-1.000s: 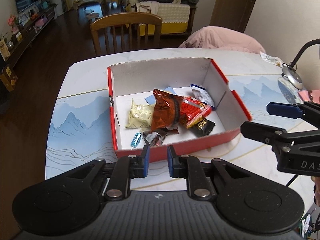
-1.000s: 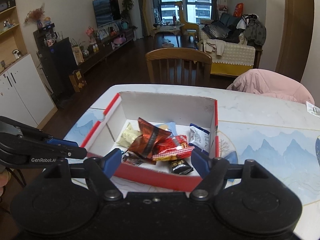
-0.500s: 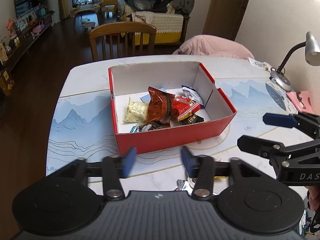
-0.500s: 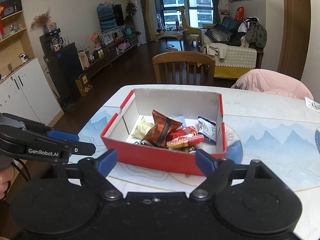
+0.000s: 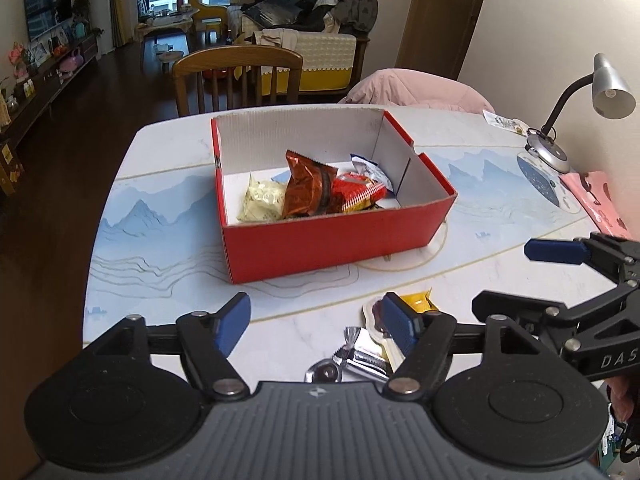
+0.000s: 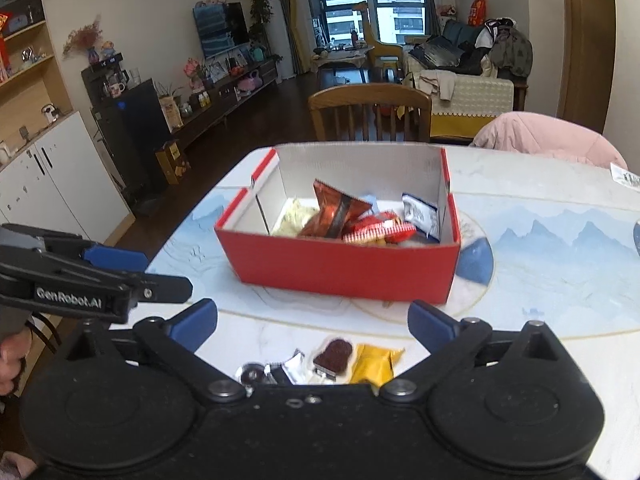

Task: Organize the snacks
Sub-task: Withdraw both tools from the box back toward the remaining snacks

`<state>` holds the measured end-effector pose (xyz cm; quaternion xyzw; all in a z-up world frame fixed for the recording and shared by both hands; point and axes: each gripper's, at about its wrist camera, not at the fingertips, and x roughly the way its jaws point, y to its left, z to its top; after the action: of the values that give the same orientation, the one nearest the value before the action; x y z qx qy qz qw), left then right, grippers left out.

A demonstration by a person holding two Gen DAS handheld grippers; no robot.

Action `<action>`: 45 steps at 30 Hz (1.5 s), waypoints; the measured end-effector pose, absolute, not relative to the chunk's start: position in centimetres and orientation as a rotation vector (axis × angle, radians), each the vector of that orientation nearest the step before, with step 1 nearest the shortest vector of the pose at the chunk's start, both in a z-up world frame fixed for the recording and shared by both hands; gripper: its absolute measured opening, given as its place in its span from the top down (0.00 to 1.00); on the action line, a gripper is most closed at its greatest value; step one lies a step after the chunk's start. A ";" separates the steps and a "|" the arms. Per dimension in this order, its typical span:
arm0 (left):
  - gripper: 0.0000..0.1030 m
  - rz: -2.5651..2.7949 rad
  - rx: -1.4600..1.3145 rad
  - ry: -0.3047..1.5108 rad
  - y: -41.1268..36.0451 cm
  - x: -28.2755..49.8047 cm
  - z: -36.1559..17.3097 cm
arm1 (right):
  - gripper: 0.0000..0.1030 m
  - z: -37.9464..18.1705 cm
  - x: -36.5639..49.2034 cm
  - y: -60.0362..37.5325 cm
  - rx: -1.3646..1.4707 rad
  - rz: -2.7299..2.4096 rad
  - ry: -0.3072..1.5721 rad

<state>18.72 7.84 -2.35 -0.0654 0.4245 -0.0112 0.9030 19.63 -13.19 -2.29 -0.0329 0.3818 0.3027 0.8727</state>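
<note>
A red cardboard box (image 5: pixel 328 236) (image 6: pixel 344 264) stands mid-table and holds several snack packets, among them a brown bag (image 5: pixel 308 190) (image 6: pixel 334 214) and a red bag (image 5: pixel 358 194). Three loose snacks lie on the table in front of it: a silver-wrapped one (image 5: pixel 362 356) (image 6: pixel 288 368), a chocolate one in clear wrap (image 6: pixel 334 356) and a yellow packet (image 5: pixel 416 302) (image 6: pixel 374 364). My left gripper (image 5: pixel 316 326) is open and empty above them. My right gripper (image 6: pixel 314 324) is open and empty, also near them.
A desk lamp (image 5: pixel 560 120) and a pink sheet (image 5: pixel 596 200) sit at the table's right edge. A wooden chair (image 5: pixel 240 76) stands behind the table, a pink cushion (image 5: pixel 416 92) beside it. The table's left edge drops to dark floor.
Both grippers have pulled back from the box toward the near table edge. My left gripper has opened from shut. The loose snacks have come into view.
</note>
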 end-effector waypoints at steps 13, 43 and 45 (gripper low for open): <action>0.20 -0.008 -0.111 1.022 7.1 17.7 -8.4 | 0.00 -8.5 17.5 -13.7 -0.154 0.673 0.937; 0.33 -0.102 0.041 1.205 4.9 22.7 -16.3 | 0.15 -14.5 19.7 -12.1 -0.335 0.753 1.034; 0.38 -0.106 0.054 1.203 4.7 22.8 -16.4 | 0.17 -14.6 20.0 -11.8 -0.345 0.761 1.033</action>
<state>22.83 4.75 -16.45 0.0256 0.5654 -0.0499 0.8229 19.97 -11.76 -14.65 -0.1601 0.4793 0.3532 0.7874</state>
